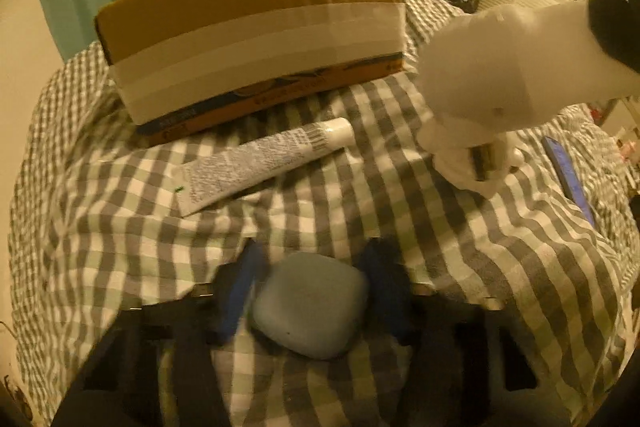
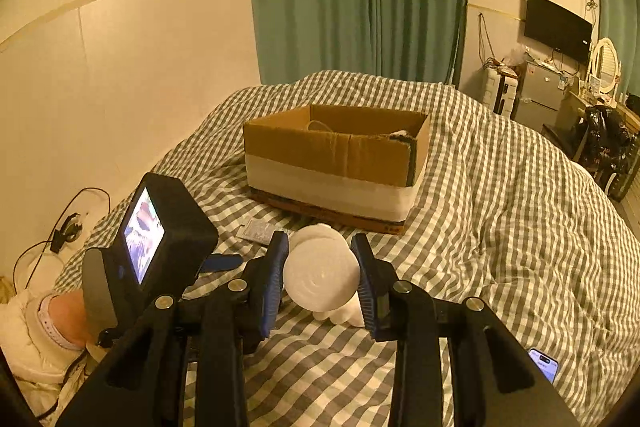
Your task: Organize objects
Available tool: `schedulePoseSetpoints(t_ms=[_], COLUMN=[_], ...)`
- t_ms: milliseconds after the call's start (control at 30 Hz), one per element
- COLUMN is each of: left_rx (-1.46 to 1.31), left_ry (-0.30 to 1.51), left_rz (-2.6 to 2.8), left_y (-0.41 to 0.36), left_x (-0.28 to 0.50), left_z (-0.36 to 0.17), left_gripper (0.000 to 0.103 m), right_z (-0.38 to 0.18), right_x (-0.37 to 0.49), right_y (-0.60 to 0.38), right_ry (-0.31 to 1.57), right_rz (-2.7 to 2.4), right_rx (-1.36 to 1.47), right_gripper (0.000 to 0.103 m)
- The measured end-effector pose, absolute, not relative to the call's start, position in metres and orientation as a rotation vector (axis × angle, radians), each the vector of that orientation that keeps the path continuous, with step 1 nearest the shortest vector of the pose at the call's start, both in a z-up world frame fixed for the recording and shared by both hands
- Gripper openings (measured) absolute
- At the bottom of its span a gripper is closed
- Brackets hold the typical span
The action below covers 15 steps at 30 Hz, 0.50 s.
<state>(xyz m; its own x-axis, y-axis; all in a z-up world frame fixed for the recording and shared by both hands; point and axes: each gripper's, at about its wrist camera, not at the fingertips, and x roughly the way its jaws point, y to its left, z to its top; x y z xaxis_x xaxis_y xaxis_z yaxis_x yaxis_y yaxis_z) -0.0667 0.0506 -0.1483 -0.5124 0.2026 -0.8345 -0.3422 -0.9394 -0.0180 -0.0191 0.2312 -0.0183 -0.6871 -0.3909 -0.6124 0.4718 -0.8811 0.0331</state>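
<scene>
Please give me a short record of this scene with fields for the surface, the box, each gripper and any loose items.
surface: bed with checked cover
box: open cardboard box on the bed, beyond both grippers
left gripper: fingers on either side of a grey-blue rounded case lying on the cover
right gripper: shut on a white roll
loose items: white tube before the box; phone at the near right

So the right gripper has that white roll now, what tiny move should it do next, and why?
Probably carry it forward over the open cardboard box and let go there. The right gripper is shut on the white roll, held up off the checked bedcover, and the box sits just ahead with its top open. The left gripper is busy around the grey case.
</scene>
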Motion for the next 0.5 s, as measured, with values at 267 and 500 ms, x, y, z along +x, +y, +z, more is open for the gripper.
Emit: schedulePoseSetpoints(t_ms=[267, 500], left_rx=[-1.314, -1.263], left_ry=[0.170, 0.141], left_rz=[2.586, 2.717], left_y=[0.037, 0.005], left_x=[-0.062, -0.063], left_z=[-0.136, -0.113], left_gripper=[0.048, 0.045], right_z=[-0.028, -0.049], right_x=[-0.023, -0.028], right_y=[0.229, 0.215], right_ry=[0.178, 0.212], right_rz=[-2.496, -2.453], right_rx=[0.898, 0.966], right_gripper=[0.032, 0.032])
